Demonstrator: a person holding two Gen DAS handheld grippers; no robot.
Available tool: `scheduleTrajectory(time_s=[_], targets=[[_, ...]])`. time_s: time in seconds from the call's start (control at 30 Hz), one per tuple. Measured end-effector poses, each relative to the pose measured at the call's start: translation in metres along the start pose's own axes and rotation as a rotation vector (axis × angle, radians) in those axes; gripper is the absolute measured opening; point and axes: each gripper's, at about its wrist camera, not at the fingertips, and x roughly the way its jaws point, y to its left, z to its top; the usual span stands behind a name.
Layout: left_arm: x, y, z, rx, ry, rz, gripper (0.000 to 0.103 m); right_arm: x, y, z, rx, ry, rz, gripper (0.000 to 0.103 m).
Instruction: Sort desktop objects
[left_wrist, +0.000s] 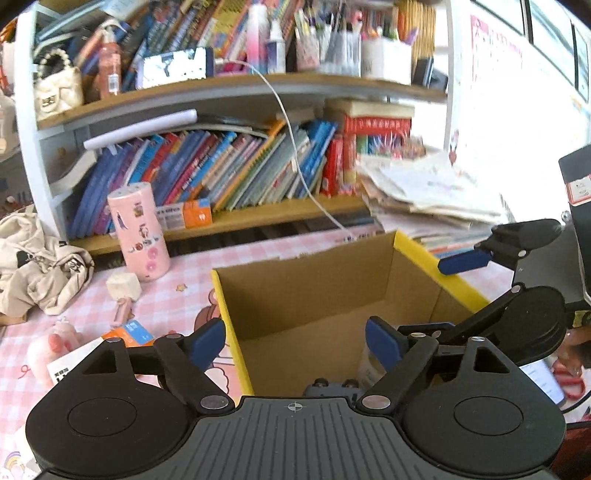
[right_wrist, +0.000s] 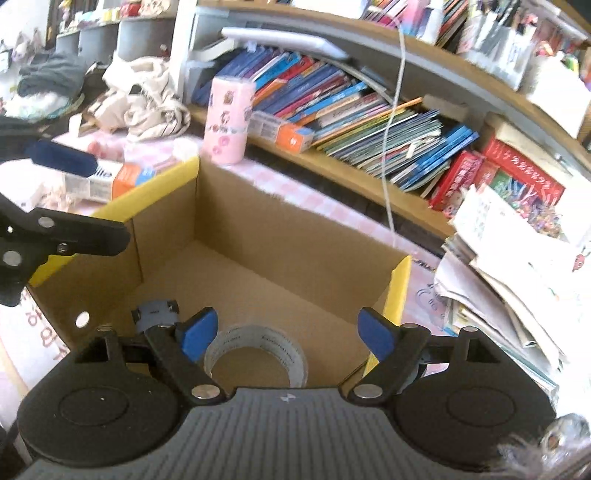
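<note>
Both grippers hover over an open cardboard box (right_wrist: 280, 236) on the pink-checked worktop (left_wrist: 177, 295). The left gripper (left_wrist: 295, 341) and right gripper (right_wrist: 286, 334) stand wide open, empty. Inside the box, a tape roll (right_wrist: 258, 350) lies at 6 o'clock, a grey gadget (right_wrist: 155, 312) at 8.

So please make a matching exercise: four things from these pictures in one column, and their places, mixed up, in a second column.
Things:
1. roll of clear tape
2. pink cylinder with stickers
3. rolled white paper
4. white quilted handbag

Places:
A. top shelf, left end
B. on the books of the lower shelf
C. inside the cardboard box
D. upright on the pink checked tablecloth

Pairs: 1-C, 2-D, 3-B, 4-A
</note>
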Motion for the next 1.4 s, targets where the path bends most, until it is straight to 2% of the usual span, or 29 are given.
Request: scheduleTrajectory(time_s=[0.3,0.8,1.17,1.4], targets=[[-0.019,0.013,-0.011,0.012,-0.029,-0.046,0.087,-0.027,0.020,-0.003,0.076,-0.032,-0.073,0.082],[-0.056,0.050,-0.039,0.024,-0.037,-0.134,0.087,-0.063,0.095,-0.005,0.145,-0.043,-0.172,0.083],[-0.079,0.079,-0.057,0.026,-0.040,-0.177,0.087,-0.075,0.166,-0.003,0.102,-0.029,-0.166,0.082],[-0.095,0.103,-0.072,0.010,-0.035,-0.169,0.087,-0.074,0.201,0.004,0.091,-0.016,-0.143,0.082]])
